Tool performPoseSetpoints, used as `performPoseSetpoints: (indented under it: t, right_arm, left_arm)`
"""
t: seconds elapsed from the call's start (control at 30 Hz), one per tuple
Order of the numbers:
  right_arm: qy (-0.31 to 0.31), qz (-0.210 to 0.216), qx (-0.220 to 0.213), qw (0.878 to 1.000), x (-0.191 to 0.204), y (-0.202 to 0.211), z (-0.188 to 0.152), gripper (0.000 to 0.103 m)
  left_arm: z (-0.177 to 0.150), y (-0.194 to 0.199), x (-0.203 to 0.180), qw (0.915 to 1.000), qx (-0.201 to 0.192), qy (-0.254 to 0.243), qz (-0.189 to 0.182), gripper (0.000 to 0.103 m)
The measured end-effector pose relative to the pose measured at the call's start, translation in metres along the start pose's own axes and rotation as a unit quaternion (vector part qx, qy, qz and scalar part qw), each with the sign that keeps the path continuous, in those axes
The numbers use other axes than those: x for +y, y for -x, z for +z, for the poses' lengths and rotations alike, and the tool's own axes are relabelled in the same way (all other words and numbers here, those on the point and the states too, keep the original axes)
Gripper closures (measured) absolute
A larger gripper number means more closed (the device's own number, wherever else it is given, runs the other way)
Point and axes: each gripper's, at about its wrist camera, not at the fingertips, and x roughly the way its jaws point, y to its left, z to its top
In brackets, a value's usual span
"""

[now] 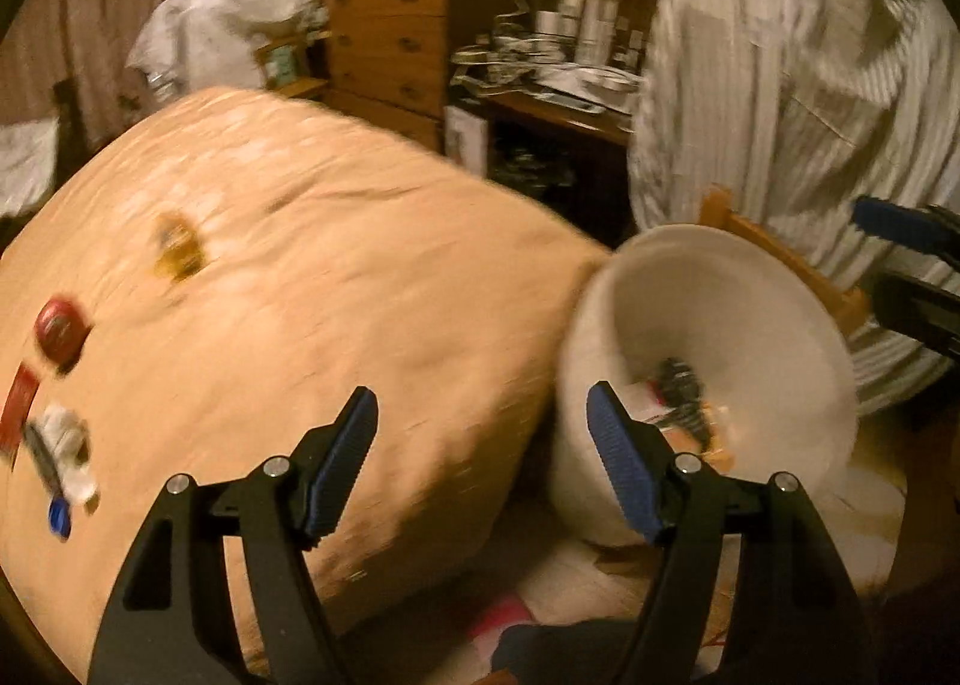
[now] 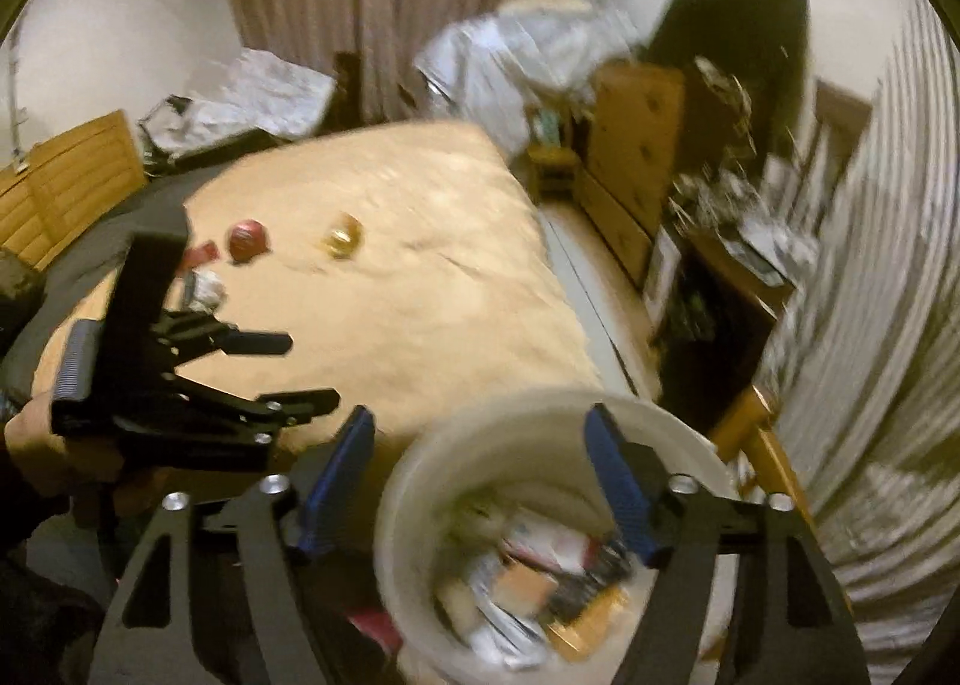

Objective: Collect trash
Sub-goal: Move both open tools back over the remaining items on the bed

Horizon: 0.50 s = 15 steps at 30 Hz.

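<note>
A white bin (image 1: 738, 313) with several pieces of trash inside stands by the corner of a bed with a tan cover (image 1: 288, 265). On the cover lie a red round lid (image 1: 59, 328), a gold wrapper (image 1: 177, 247), a red packet (image 1: 18, 403), a crumpled white piece (image 1: 63, 445) and a blue cap (image 1: 59, 517). My left gripper (image 1: 483, 421) is open and empty above the bed's edge, left of the bin. My right gripper (image 2: 480, 439) is open and empty over the bin (image 2: 420, 481). The red lid (image 2: 246, 241) and gold wrapper (image 2: 342, 235) show in the right wrist view, past the left gripper (image 2: 150, 325).
A wooden drawer chest (image 1: 390, 36) and a cluttered dark desk (image 1: 540, 84) stand beyond the bed. A striped garment (image 1: 810, 84) hangs at right over a wooden chair (image 1: 780, 259). White bags (image 1: 228, 6) sit by the curtain. Papers lie on the floor.
</note>
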Motion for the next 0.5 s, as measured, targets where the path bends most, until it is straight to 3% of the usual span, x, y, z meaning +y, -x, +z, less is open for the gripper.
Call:
performPoseSetpoints:
  t: [0.13, 0.27, 0.5]
  right_arm:
    - [0.024, 0.027, -0.026, 0.999, 0.049, -0.005, 0.006, 0.017]
    - [0.025, 0.076, -0.018, 0.997, 0.094, -0.024, 0.005, 0.016]
    - [0.02, 0.127, 0.01, 0.992, 0.146, -0.062, -0.002, 0.016]
  left_arm:
    - [-0.027, 0.022, 0.056, 0.9983, -0.011, 0.033, 0.047, 0.034]
    - [-0.058, 0.039, 0.122, 0.9915, -0.012, 0.095, 0.089, 0.034]
    - [-0.126, 0.064, 0.262, 0.9582, 0.0, 0.22, 0.183, 0.034]
